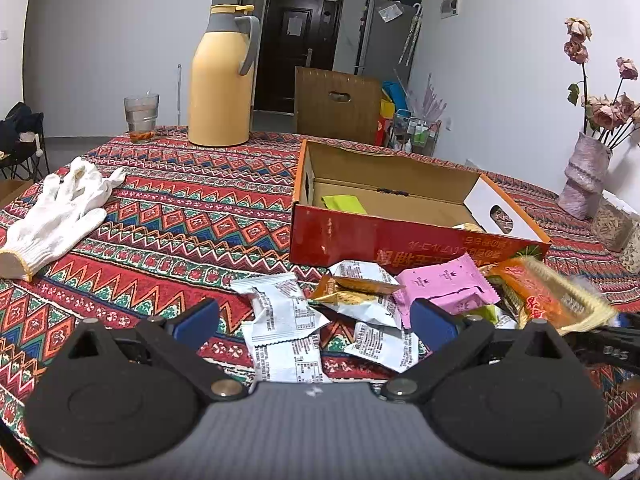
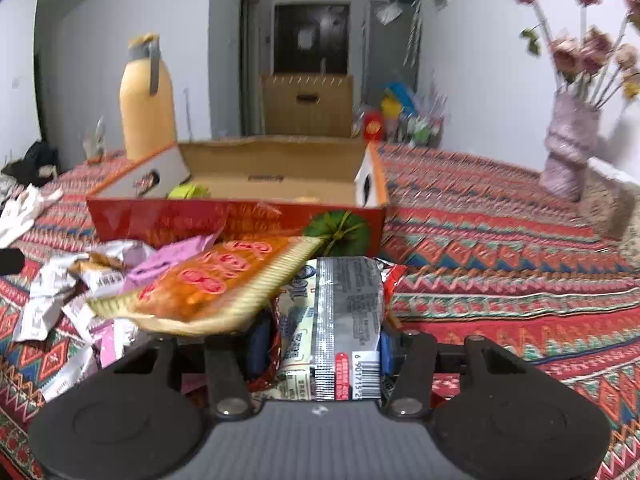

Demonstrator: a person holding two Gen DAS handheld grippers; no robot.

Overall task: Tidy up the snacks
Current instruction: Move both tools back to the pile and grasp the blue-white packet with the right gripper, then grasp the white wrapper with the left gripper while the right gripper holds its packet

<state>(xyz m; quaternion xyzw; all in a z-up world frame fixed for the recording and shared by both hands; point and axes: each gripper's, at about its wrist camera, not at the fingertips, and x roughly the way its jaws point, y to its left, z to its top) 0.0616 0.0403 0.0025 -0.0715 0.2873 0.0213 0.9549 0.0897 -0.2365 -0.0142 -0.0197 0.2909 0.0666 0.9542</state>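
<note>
A pile of snack packets lies on the patterned tablecloth in front of an open red cardboard box [image 1: 400,246]. My left gripper [image 1: 314,320] is open and low over white packets [image 1: 280,320], next to a gold packet [image 1: 348,294] and a pink packet [image 1: 448,284]. My right gripper [image 2: 320,340] is shut on a silver-backed snack packet [image 2: 344,320], held above the table. An orange packet [image 2: 216,284] rests across its left finger; it also shows in the left wrist view [image 1: 544,292]. The box [image 2: 236,220] holds a green packet [image 1: 344,204].
A yellow thermos [image 1: 222,80] and a glass [image 1: 141,118] stand at the far side. A white glove [image 1: 60,216] lies at the left. A vase of dried roses [image 2: 568,152] stands at the right, by a white container [image 1: 612,220].
</note>
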